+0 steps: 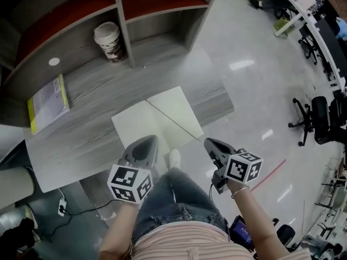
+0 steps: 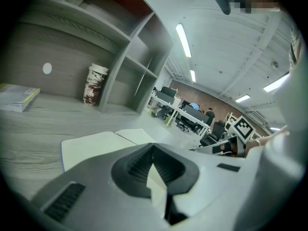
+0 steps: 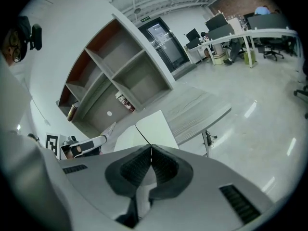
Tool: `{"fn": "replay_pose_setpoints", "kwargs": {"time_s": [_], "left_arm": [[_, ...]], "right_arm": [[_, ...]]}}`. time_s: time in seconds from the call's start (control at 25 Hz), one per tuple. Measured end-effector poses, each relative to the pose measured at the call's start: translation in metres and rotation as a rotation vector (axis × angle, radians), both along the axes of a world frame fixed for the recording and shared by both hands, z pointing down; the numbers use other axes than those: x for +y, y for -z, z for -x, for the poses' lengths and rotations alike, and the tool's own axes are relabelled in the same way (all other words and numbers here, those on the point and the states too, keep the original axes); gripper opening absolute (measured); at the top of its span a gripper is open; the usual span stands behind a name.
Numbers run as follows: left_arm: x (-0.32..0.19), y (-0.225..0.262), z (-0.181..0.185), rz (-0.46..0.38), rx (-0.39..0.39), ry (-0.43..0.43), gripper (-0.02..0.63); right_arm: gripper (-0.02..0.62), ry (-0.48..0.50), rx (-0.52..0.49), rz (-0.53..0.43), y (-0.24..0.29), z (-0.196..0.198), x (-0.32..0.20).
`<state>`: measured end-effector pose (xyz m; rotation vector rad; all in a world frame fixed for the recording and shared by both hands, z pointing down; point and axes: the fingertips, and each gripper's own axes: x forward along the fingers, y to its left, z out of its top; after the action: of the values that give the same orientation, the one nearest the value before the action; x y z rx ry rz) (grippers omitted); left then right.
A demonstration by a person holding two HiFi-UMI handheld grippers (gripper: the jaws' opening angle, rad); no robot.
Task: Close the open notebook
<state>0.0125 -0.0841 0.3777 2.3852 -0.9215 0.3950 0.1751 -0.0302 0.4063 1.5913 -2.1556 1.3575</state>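
Note:
The open notebook [image 1: 157, 118] lies flat on the grey wooden desk [image 1: 92, 107], its blank pale pages spread and its near corner past the desk's front edge. It also shows in the left gripper view as the notebook [image 2: 103, 146] and in the right gripper view as the notebook [image 3: 149, 129]. My left gripper [image 1: 147, 141] hovers over the near edge of the left page, jaws shut and empty. My right gripper [image 1: 209, 143] hangs just off the desk's front edge, to the right of the right page, jaws shut with nothing held.
A paper cup [image 1: 109, 41] stands at the back by the shelf divider [image 1: 123, 20]. A yellow-edged book [image 1: 47, 103] lies at the desk's left. A white round sticker [image 1: 53, 62] marks the back. Office chairs [image 1: 317, 118] stand on the glossy floor at right.

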Motion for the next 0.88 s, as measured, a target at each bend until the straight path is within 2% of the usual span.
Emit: {"fn": "replay_pose_setpoints", "kwargs": {"time_s": [0.48, 0.56, 0.6, 0.88], "left_arm": [[0.001, -0.030, -0.013, 0.103, -0.035, -0.046, 0.012], [0.001, -0.033, -0.016, 0.113, -0.037, -0.048, 0.012], [0.002, -0.034, -0.016, 0.117, -0.039, -0.049, 0.012], [0.002, -0.042, -0.017, 0.147, -0.060, -0.054, 0.012]], "right_arm": [[0.009, 0.001, -0.060, 0.086, -0.029, -0.004, -0.001], [0.020, -0.008, -0.071, 0.095, -0.033, -0.006, -0.001], [0.049, -0.013, -0.080, 0.099, -0.036, -0.007, -0.002], [0.072, -0.036, -0.135, 0.133, -0.046, -0.012, -0.004]]}}
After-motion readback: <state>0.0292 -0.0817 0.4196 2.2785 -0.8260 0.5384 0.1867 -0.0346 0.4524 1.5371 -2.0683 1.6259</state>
